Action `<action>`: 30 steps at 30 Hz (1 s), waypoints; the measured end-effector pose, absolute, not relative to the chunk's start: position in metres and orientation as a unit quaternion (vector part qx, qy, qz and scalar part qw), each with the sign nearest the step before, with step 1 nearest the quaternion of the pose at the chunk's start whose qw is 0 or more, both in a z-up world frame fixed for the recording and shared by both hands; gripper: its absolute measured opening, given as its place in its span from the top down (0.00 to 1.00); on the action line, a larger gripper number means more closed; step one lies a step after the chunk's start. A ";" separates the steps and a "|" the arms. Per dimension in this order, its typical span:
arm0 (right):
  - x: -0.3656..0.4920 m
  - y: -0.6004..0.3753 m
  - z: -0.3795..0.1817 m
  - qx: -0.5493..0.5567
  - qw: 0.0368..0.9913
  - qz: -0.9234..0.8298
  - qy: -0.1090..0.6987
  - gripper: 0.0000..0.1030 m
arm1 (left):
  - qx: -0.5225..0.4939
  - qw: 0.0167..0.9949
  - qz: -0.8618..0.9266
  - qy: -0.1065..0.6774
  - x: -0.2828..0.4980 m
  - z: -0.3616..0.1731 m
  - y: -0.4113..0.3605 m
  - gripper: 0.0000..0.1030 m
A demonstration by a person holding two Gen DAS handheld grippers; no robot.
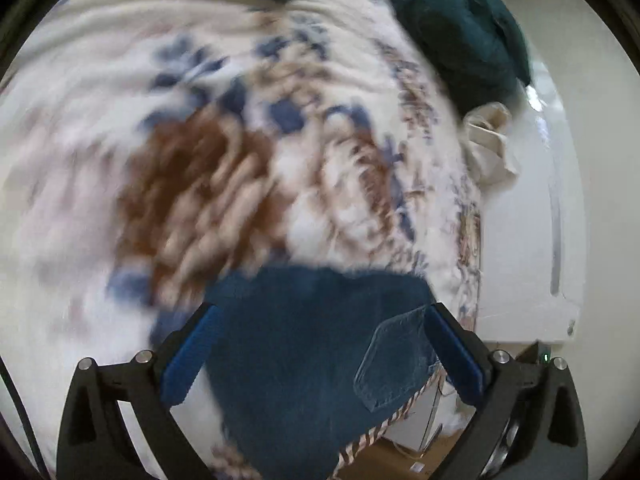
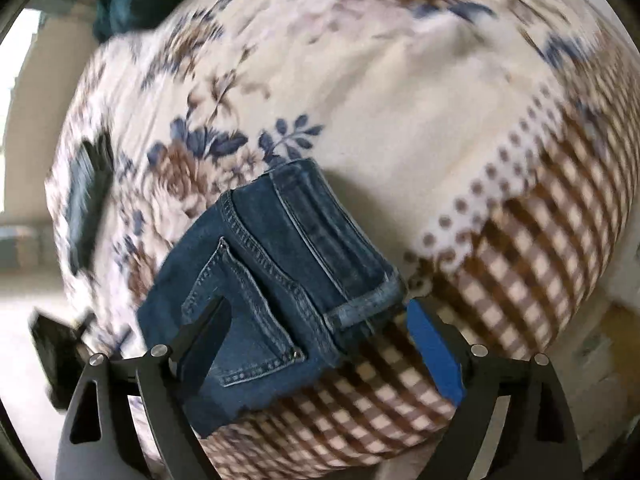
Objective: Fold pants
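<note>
The folded dark-blue denim pants [image 2: 276, 280] lie as a compact bundle on the bed, close to its checked corner, with a stitched back pocket [image 2: 244, 316] and a hem edge facing up. In the left wrist view the same blue denim [image 1: 304, 360] fills the lower middle, its patch pocket [image 1: 394, 360] toward the right.

The left gripper [image 1: 320, 360] stands wide open, its blue-padded fingers [image 1: 188, 360] on either side of the denim and not pressing it. The right gripper [image 2: 316, 356] is also spread apart: one dark finger crosses over the pocket, the other, blue-padded finger [image 2: 434, 356] sits over the checked cloth beside the bundle; nothing is clamped.

The surface is a cream bedspread [image 2: 400, 100] printed with brown and blue flowers, bordered by brown dots and a brown-and-white check [image 2: 540, 264]. A dark teal heap of fabric [image 1: 460, 28] sits at the far edge of the bed, with a crumpled cream cloth [image 1: 490, 140] just below it. A dark flat rectangular object [image 2: 86, 200] lies on the floral part; what it is cannot be told. White wall or furniture [image 1: 520, 260] stands beside the bed.

Motion blur smears most of the pattern in the left view, and the pants' lower edge is cut off behind the gripper frames.
</note>
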State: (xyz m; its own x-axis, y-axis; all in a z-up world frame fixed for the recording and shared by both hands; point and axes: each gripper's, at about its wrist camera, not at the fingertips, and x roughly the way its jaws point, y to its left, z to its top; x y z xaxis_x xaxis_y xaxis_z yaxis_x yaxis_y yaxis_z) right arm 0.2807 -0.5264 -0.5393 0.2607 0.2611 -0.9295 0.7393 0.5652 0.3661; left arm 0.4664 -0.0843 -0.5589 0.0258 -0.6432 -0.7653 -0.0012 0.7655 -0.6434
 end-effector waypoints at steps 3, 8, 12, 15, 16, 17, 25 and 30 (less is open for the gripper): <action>0.258 -0.522 -0.563 0.495 0.642 -0.166 0.562 0.10 | -0.265 0.644 -0.208 0.687 0.434 -0.586 -0.088 0.00; 0.240 -0.503 -0.639 0.594 0.591 -0.094 0.537 0.10 | -0.292 0.622 -0.198 0.699 0.410 -0.625 -0.101 0.00; 0.240 -0.490 -0.685 0.669 0.575 -0.043 0.469 0.10 | -0.289 0.617 -0.216 0.700 0.416 -0.649 -0.100 0.00; 0.252 -0.488 -0.697 0.682 0.590 -0.021 0.432 0.09 | -0.295 0.609 -0.238 0.696 0.421 -0.650 -0.094 0.00; 0.258 -0.487 -0.701 0.684 0.592 -0.017 0.427 0.06 | -0.295 0.609 -0.243 0.695 0.421 -0.650 -0.093 0.00; 0.262 -0.485 -0.705 0.686 0.589 -0.013 0.427 0.06 | -0.295 0.611 -0.247 0.692 0.420 -0.649 -0.092 0.00; 0.274 -0.474 -0.690 0.672 0.597 -0.027 0.438 0.36 | -0.275 0.651 -0.277 0.651 0.418 -0.606 -0.088 0.63; 0.285 -0.466 -0.649 0.651 0.622 -0.005 0.435 0.43 | -0.270 0.660 -0.301 0.633 0.430 -0.560 -0.086 0.64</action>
State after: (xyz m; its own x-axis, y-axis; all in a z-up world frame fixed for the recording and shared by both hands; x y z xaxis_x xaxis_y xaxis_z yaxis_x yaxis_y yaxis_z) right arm 0.2849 -0.4660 -0.6491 0.6217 0.5596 -0.5480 0.5728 0.1523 0.8054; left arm 0.4302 -0.0858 -0.5599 0.0181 -0.7397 -0.6727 0.0562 0.6725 -0.7379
